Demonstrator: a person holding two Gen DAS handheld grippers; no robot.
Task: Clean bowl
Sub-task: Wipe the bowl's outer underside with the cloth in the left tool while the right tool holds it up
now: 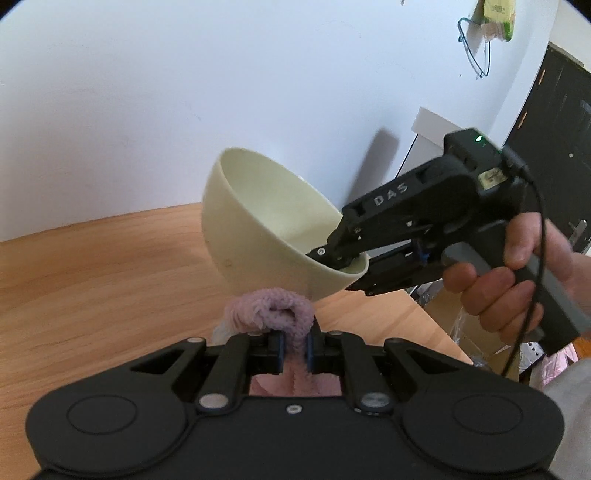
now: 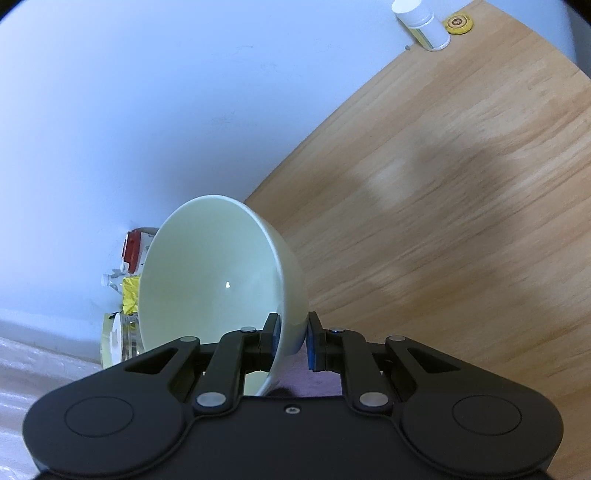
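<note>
Currently, step in hand: bringing the cloth to the bowl so its inside can be wiped; judged from the layout, wiping has not begun.
Bowl position: the pale bowl [image 2: 221,280] is off the counter [image 1: 92,280], tilted on its side, ahead of and above the left hand-held gripper [image 1: 294,345].
Right hand-held gripper: the right hand-held gripper [image 2: 293,338] is clamped on the bowl's rim, one pad inside the wall and one outside; a person's hand [image 1: 517,280] grips its handle.
Left hand-held gripper: its jaws are pressed together on a fold of pink cloth [image 1: 273,314], which bunches up just ahead of the tips and sits below the bowl's outer wall, apparently not touching it.
Doing it well: the opening faces away from the cloth side, so the cloth likely has to come up and around the rim, or the bowl be turned toward it. Pressing lightly seems wise, since a single rim pinch could let the bowl pivot or slip.
Clearance: the left tips should probably stay clear of the right tips at the near rim.
Hard to tell: any dirt inside the bowl; only a small glint shows.
Hidden: most of the cloth lies under the left hand-held gripper's body.
Background: a white bottle [image 2: 423,22] stands well apart on the counter's far end.
</note>
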